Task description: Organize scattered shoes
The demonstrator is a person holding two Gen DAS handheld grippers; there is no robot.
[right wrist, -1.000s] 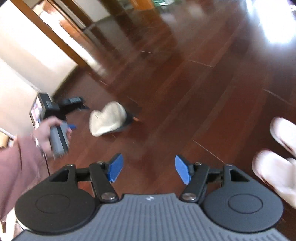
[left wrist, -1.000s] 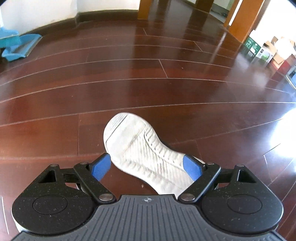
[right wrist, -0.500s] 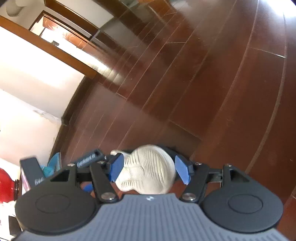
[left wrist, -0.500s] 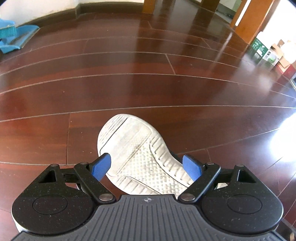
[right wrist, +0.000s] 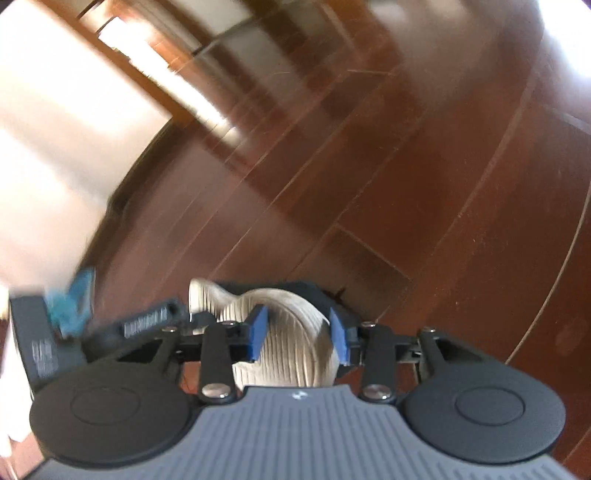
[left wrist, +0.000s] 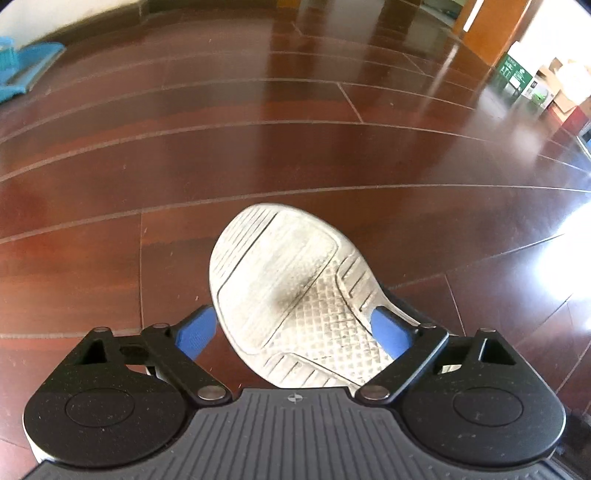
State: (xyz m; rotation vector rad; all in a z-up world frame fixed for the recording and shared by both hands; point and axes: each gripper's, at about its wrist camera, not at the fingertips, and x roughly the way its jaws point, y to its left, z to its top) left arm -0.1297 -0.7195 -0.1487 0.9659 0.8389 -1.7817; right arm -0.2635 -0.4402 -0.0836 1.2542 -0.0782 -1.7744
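Observation:
A shoe (left wrist: 288,288) lies on the dark wooden floor (left wrist: 258,155) with its worn white sole turned up toward the camera. My left gripper (left wrist: 291,332) is open, one blue pad on each side of the sole. The right-hand pad (left wrist: 388,330) sits against the shoe's edge. The blurred right wrist view shows the same shoe (right wrist: 284,306), with my right gripper (right wrist: 299,334) narrowed onto its ribbed sole and both pads pressing it. The left gripper's black body (right wrist: 147,325) appears just left of the shoe there. The shoe's upper is hidden.
A blue cloth (left wrist: 22,70) lies at the far left by the wall. Cardboard boxes (left wrist: 535,85) and an orange-brown wooden post (left wrist: 487,33) stand at the far right. A white wall with dark skirting (right wrist: 55,147) runs along the left of the right wrist view.
My right gripper swung over from further off to the shoe, and its fingers have narrowed onto the sole. The left gripper stayed open and crept forward around the shoe.

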